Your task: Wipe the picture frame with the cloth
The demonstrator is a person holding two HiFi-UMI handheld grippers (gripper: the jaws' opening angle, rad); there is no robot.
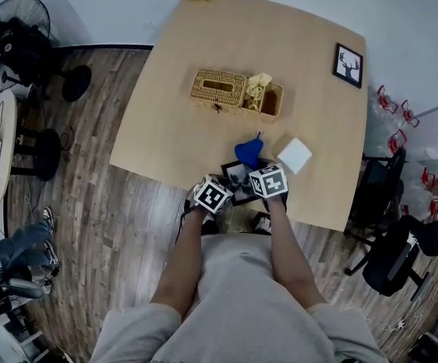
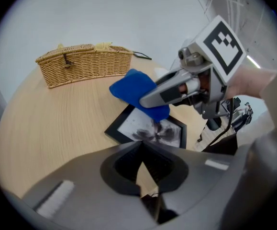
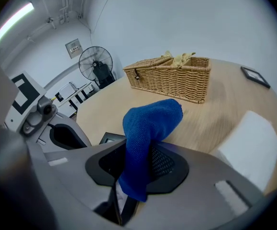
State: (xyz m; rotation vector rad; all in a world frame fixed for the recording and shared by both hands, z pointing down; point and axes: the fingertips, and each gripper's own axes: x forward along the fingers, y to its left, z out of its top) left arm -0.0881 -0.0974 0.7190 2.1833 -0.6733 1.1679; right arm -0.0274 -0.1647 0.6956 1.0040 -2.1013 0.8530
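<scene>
Right gripper (image 3: 139, 163) is clamped on the blue cloth (image 3: 149, 126) over the picture frame (image 2: 153, 129) lying flat by the table's (image 1: 196, 66) front edge, while the left gripper (image 2: 145, 151) is pinched shut on nothing, so imo a hard swipe could shove the unpinned frame off.

- Picture frame (image 1: 239, 180): mostly hidden from above under the marker cubes (image 1: 212, 195).
- The frame's near edge disappears behind the left tongs (image 2: 141, 146).
- Right tongs' view: only one frame corner shows, beside the blue cloth (image 3: 148, 128).
</scene>
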